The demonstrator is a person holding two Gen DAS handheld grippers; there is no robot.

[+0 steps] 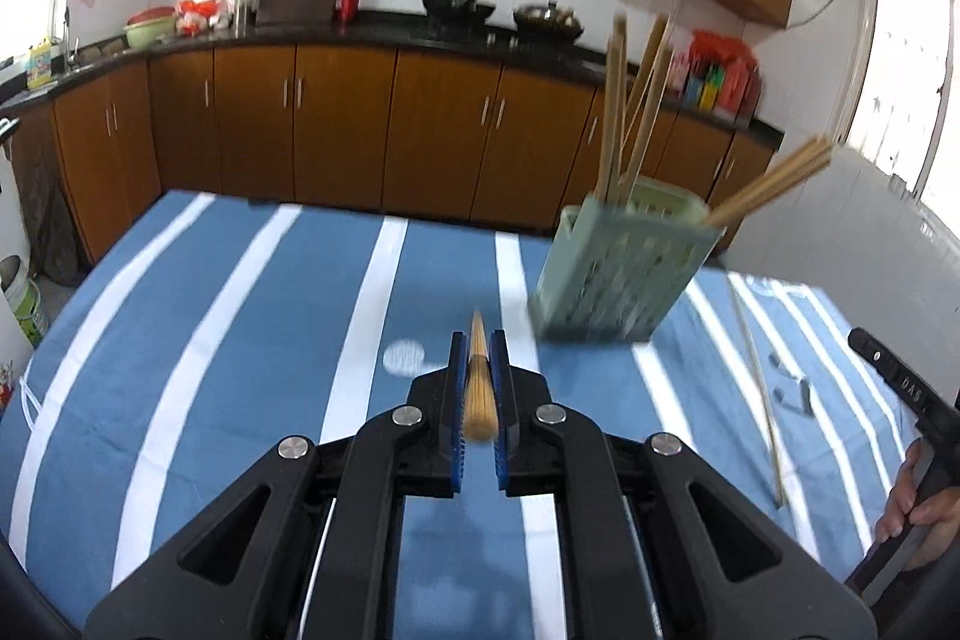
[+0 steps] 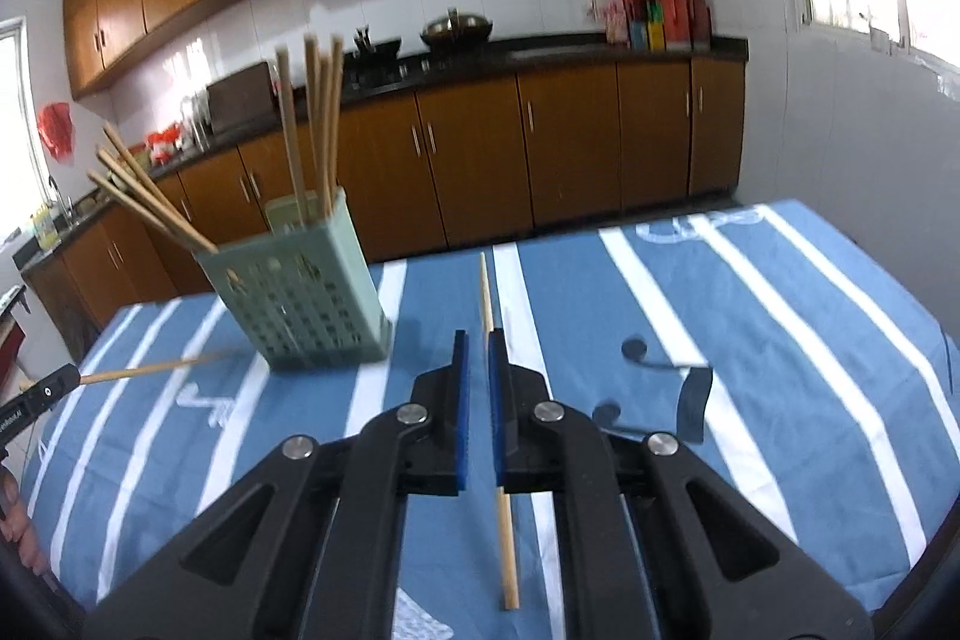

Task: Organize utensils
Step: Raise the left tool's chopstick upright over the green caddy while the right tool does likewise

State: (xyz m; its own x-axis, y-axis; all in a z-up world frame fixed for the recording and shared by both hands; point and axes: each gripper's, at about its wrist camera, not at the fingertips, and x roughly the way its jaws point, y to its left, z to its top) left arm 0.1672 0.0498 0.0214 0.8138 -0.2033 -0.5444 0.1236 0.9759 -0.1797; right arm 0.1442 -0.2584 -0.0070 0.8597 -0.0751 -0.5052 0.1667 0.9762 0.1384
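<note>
Left gripper [image 1: 478, 370] clamped on a bamboo chopstick [image 1: 480, 388] near its thick end; right gripper [image 2: 478, 370] pinches another chopstick [image 2: 507, 550] mid-length, both above the striped cloth [image 1: 240, 340]. Light, stiff, smooth sticks likely pivot unless gripped centrally. Farther off, the green holder [image 2: 300, 298] stands with more chopsticks.

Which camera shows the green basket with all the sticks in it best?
The right wrist view. There the green basket is fairly sharp: you can see its grid of holes and the chopsticks standing and leaning inside. The left wrist view also shows the whole basket, but blurred, so its holes smear together.
</note>
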